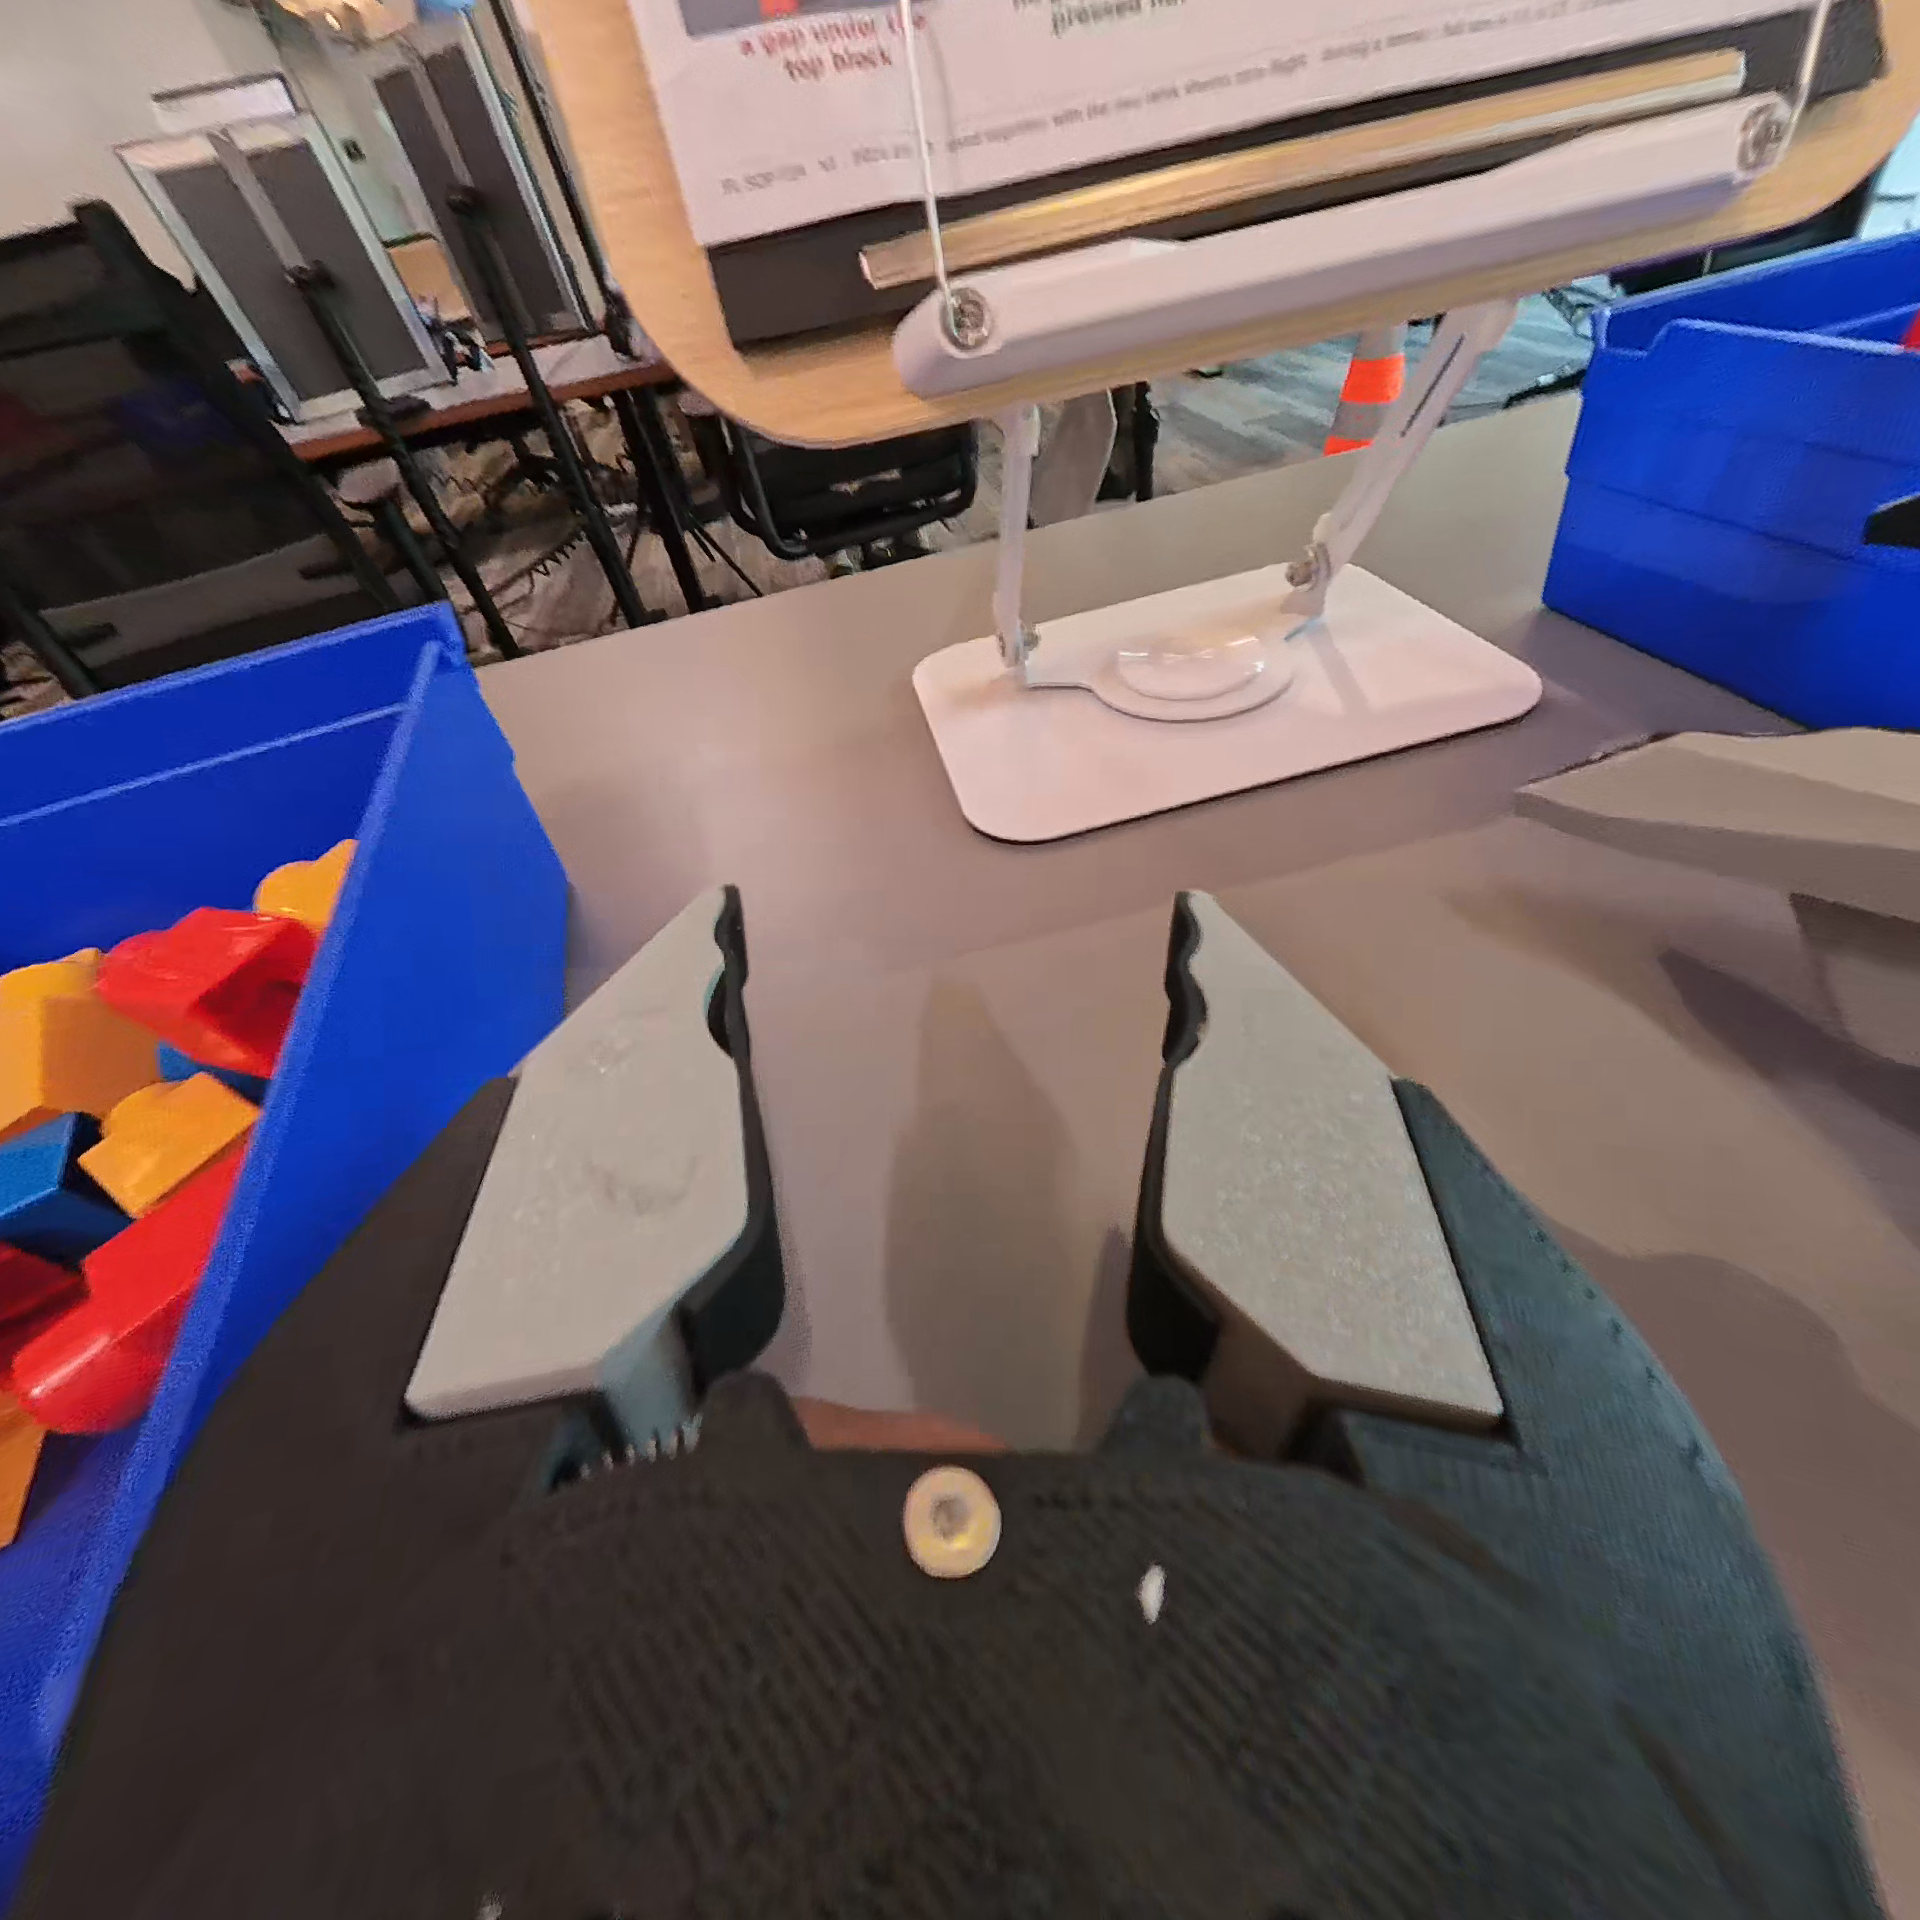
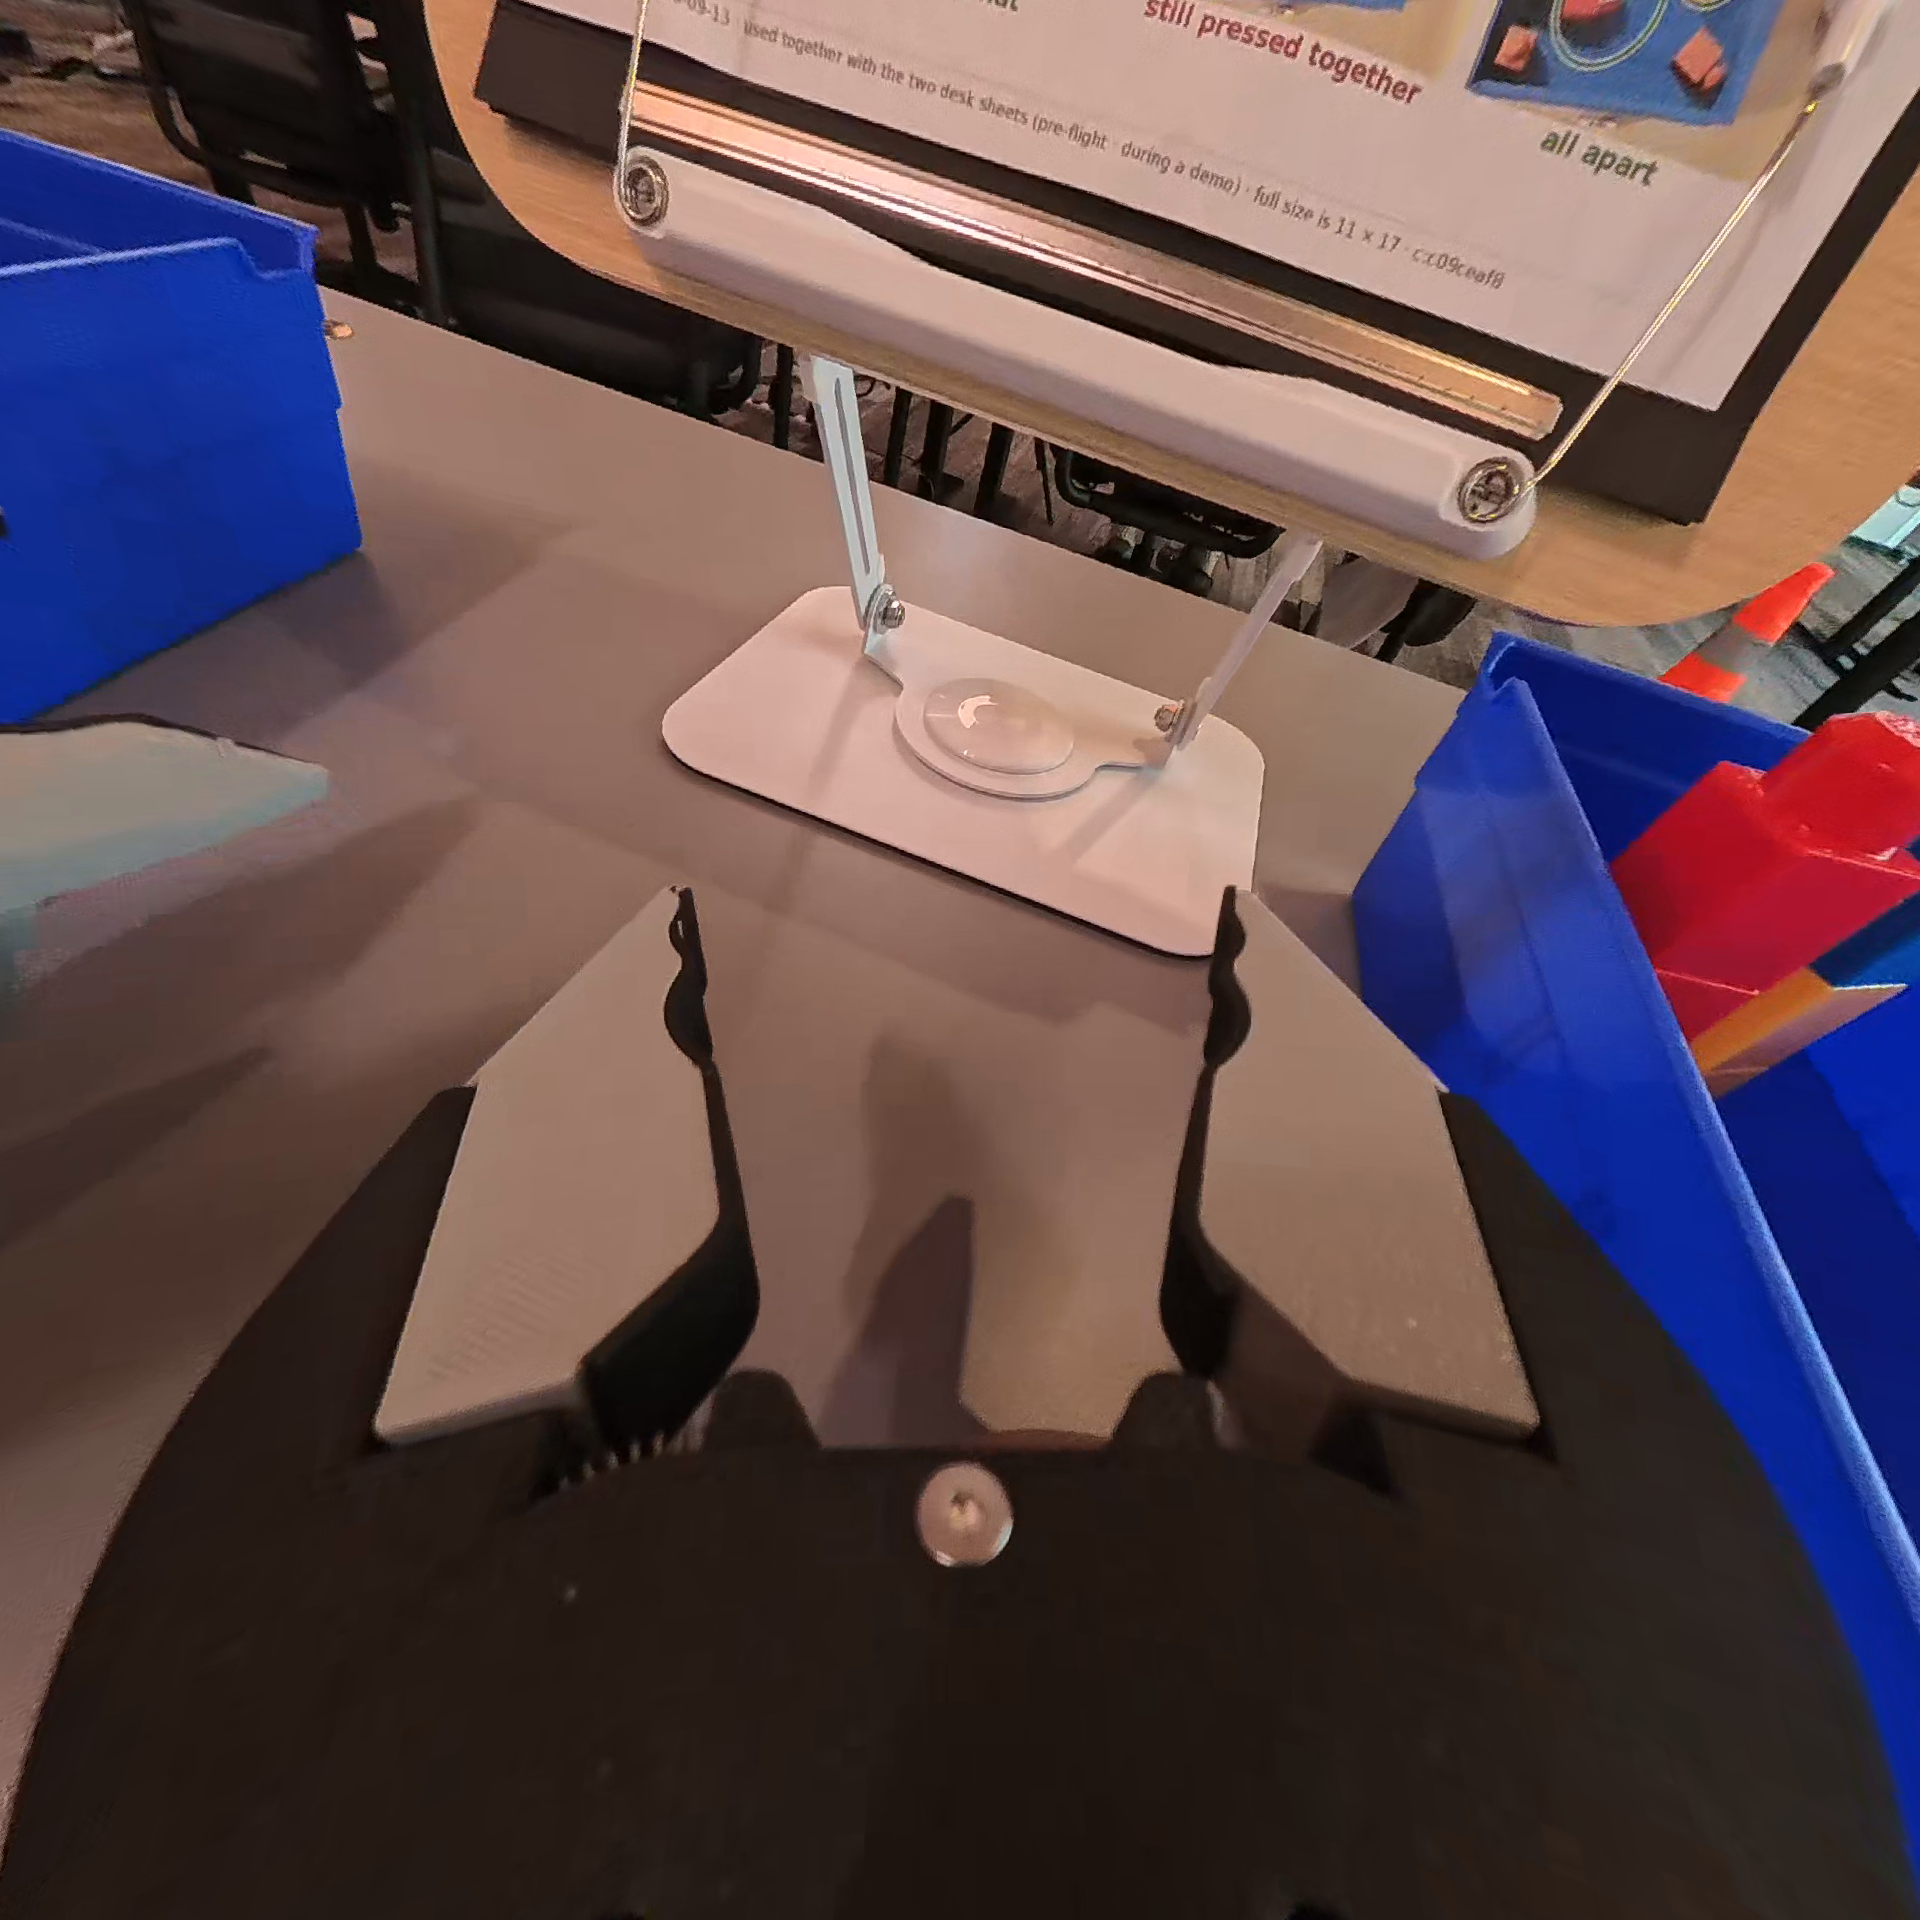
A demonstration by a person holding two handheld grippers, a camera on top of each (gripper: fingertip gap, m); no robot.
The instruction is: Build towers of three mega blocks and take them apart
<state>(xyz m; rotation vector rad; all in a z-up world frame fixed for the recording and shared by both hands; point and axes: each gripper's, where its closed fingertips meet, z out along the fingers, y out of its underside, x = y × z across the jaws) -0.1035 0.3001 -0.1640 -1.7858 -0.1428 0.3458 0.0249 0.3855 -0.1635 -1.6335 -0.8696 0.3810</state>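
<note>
My left gripper is open and empty above the grey table. To its left a blue bin holds several loose red, orange and blue mega blocks. My right gripper is open and empty over the table. To its right a second blue bin holds a red block joined with orange and blue blocks. The right gripper's finger shows at the right edge of the left wrist view. The left gripper's finger shows at the left edge of the right wrist view.
A white document stand with a printed sheet stands at the table's far middle, its board overhanging; it also shows in the right wrist view. Beyond the table are chairs, tripods and an orange cone.
</note>
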